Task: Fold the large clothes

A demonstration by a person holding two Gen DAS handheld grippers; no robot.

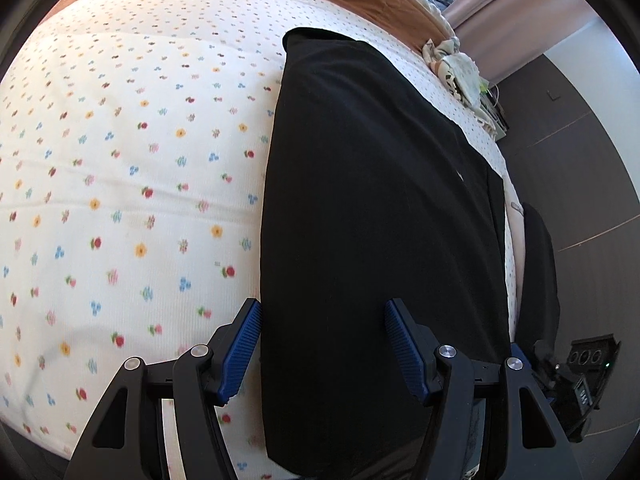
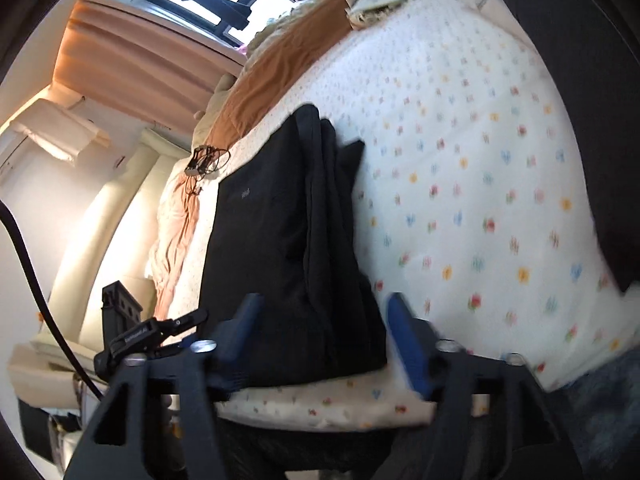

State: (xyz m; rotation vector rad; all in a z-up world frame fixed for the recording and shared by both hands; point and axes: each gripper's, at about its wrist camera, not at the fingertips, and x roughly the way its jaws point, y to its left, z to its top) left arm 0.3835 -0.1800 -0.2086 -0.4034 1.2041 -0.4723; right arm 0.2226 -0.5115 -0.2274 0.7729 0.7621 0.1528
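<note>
The soft, limp black garment [image 1: 372,208] on the bed [image 1: 120,160] was judged best pinched at its near edge, with both tools [image 1: 324,344] [image 2: 320,340] held open and empty.

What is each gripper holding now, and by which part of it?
Nothing is held. The left gripper and the right gripper both stand open over the folded black garment, which lies on the flowered bedsheet; no pad presses on it.
</note>
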